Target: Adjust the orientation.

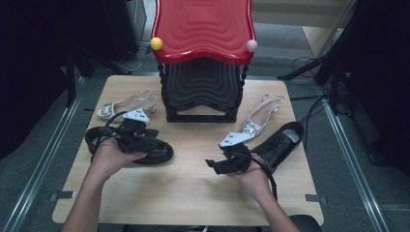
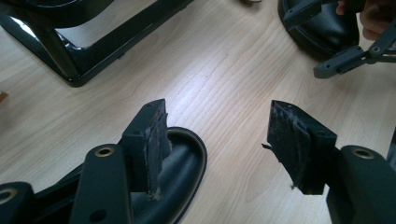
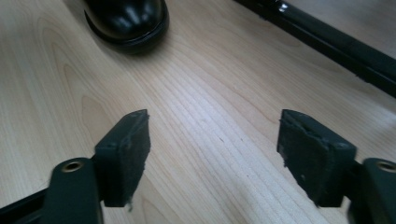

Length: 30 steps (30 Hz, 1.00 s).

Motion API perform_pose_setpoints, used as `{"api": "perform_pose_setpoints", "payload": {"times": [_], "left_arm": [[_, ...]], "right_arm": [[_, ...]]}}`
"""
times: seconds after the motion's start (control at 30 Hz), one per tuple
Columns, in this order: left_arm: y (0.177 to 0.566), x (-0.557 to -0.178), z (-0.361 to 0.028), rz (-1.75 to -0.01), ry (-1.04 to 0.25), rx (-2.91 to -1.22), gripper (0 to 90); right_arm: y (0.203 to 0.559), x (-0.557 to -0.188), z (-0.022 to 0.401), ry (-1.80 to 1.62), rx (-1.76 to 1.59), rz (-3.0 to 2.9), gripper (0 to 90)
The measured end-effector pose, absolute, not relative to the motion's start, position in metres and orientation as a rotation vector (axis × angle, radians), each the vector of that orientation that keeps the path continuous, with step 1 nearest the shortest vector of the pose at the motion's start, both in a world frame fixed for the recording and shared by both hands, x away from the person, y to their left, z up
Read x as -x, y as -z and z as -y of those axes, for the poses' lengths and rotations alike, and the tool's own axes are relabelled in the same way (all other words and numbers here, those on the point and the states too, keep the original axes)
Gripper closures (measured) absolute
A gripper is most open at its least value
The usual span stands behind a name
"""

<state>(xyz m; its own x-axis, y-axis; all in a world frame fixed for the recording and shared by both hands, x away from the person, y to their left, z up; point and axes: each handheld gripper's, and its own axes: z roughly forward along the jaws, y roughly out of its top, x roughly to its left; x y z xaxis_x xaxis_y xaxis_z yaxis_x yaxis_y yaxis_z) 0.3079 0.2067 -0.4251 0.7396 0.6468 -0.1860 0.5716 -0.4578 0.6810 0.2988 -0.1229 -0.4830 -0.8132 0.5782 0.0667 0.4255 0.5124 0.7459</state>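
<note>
I am holding the left tongs (image 1: 129, 137) open over the heel end of the left black shoe (image 1: 157, 151), lying on the desk (image 1: 193, 183) before the rack (image 1: 202, 92); the right tongs (image 1: 223, 164) are hanging open and empty beside the right black shoe (image 1: 283, 145).

Two glossy black shoes (image 1: 145, 150) (image 1: 283, 142), flat, well apart

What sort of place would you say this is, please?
Probably a staged recording rig, not a home: a pale wooden table on grey floor, dark stands with loose cables, and a red-topped black shoe rack.
</note>
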Motion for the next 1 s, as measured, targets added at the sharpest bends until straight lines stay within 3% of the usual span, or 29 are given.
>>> {"api": "perform_pose_setpoints", "payload": {"times": [0.57, 1.0], "left_arm": [[0.429, -0.305, -0.223, -0.951, -0.135, -2.164, 33.9], [0.428, -0.306, -0.228, -0.990, -0.148, -2.137, 33.4]], "right_arm": [[0.479, -0.295, 0.135, -1.277, -0.905, -2.520, 49.4], [0.479, -0.293, 0.131, -1.236, -0.878, -2.558, 47.1]]}}
